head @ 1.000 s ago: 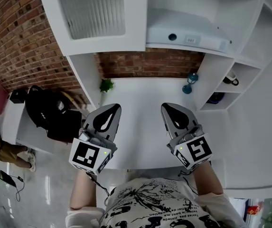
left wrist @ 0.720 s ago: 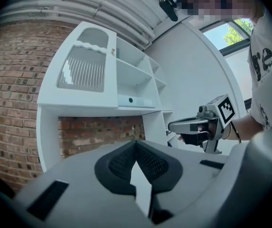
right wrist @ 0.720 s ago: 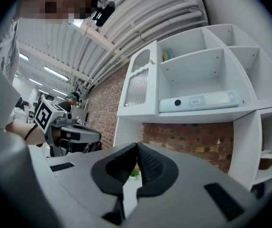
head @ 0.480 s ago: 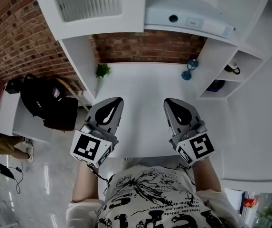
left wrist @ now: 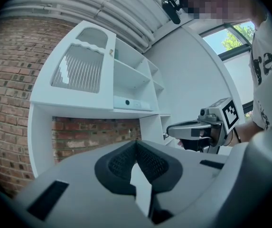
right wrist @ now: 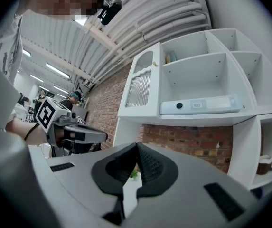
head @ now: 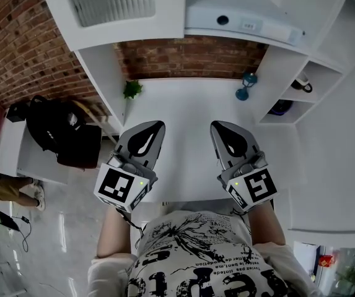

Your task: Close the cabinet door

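The white cabinet (head: 165, 39) stands over a desk. Its door (head: 112, 2), with a ribbed glass pane, sits at the upper left and looks flush with the cabinet front in the left gripper view (left wrist: 79, 70) and the right gripper view (right wrist: 138, 89). My left gripper (head: 154, 126) and right gripper (head: 217, 126) hover side by side above the desk's near edge, pointing level at the cabinet and well short of the door. Both are shut with nothing between the pads, as their own views show for the left gripper (left wrist: 136, 141) and the right gripper (right wrist: 137, 145).
The white desk top (head: 183, 104) carries a small green plant (head: 132, 89) at its back left and a blue ornament (head: 246, 85) at its back right. A white device (head: 245, 23) lies on the open shelf. A cup (head: 302, 84) sits in a right cubby. A black bag (head: 56, 132) lies left.
My left gripper has sunk a little and edged toward the desk. The right gripper has held still. Both have stayed shut.
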Demonstrator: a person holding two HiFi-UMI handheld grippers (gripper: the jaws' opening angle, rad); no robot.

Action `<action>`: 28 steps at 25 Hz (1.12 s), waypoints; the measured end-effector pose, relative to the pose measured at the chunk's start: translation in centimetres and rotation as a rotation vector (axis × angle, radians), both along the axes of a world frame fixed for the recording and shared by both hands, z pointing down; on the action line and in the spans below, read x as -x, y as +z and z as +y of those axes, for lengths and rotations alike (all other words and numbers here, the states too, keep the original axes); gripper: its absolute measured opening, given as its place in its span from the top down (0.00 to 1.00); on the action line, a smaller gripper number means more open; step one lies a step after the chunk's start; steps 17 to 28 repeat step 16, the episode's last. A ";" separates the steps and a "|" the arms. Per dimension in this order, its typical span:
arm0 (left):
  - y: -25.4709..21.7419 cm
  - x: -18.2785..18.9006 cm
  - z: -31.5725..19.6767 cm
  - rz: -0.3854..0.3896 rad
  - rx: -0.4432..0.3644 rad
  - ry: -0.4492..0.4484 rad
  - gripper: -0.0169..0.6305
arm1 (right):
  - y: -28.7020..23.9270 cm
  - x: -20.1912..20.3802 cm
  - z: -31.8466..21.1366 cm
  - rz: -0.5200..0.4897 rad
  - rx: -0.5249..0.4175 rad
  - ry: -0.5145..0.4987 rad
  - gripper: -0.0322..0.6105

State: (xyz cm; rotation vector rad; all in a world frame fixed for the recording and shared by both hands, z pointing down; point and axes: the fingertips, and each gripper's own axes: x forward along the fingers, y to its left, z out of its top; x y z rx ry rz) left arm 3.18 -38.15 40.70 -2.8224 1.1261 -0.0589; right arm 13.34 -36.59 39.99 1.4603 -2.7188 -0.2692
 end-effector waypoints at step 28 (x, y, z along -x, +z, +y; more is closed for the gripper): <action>-0.6 1.4 0.5 0.007 -0.012 -0.037 0.95 | 0.2 0.3 -0.2 -0.015 -0.008 -0.009 0.93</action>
